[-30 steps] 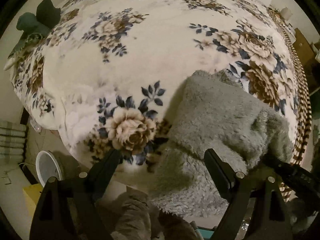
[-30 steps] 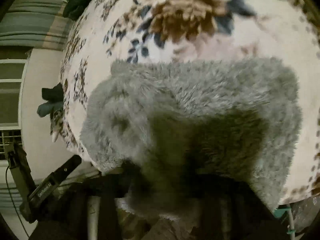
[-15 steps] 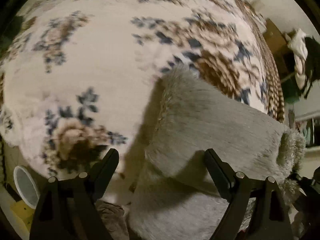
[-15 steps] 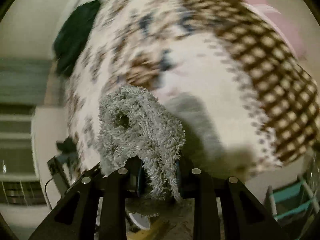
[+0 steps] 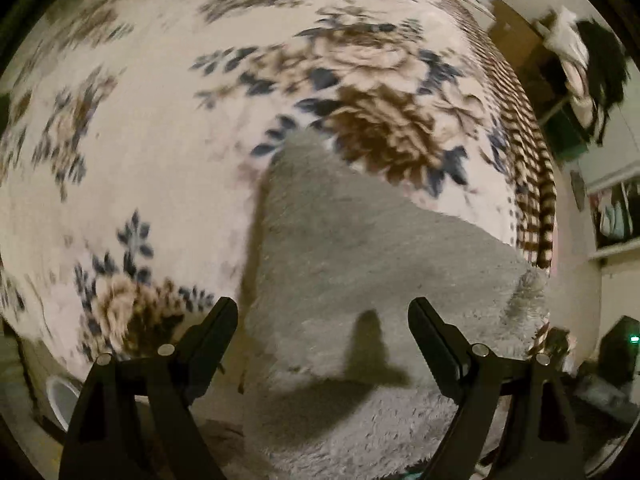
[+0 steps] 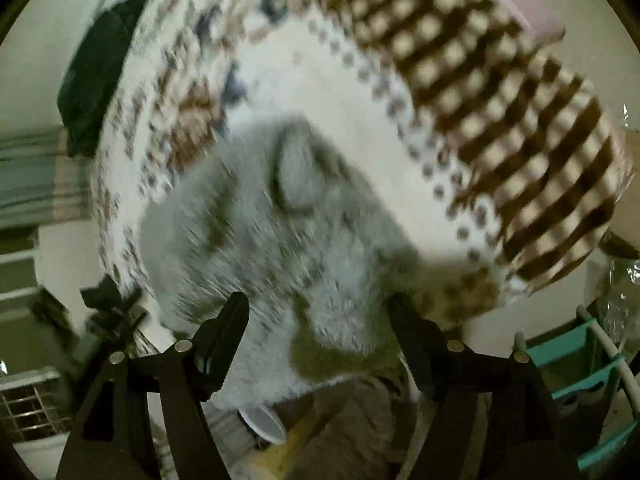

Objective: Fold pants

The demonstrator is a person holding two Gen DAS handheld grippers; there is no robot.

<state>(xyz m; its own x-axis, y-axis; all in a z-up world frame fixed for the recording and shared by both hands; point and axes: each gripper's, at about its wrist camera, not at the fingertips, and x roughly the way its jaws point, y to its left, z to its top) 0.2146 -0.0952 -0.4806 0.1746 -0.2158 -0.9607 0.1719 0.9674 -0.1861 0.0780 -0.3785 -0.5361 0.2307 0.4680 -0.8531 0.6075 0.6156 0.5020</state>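
Looking down both wrist cams, we had the fluffy grey pants point(image 5: 360, 272) bunched up near the edge of the bed, lying on the floral blanket point(image 5: 160, 128). Our left gripper point(image 5: 322, 314) was spread wide, fingers point(image 5: 216, 328) apart with nothing pinched between them, hanging just over the near part of the pants, and it threw a shadow on the fleece. Our right gripper point(image 6: 318, 312) was the same deal: jaws splayed, nothing clamped, with the grey pile point(image 6: 280, 240) sitting in front of and between the fingers point(image 6: 228, 324). Whether the tips actually touched the fabric, we couldn't tell, since both views were pretty blurry.

From the right cam we saw the brown checkered border point(image 6: 500, 128) of the blanket running past the pants, and a dark green garment point(image 6: 96, 76) at the far corner of the bed. A white bowl-ish thing point(image 6: 264, 424) sat on the floor below the bed edge, and some teal rack point(image 6: 580, 364) stood off to the right.
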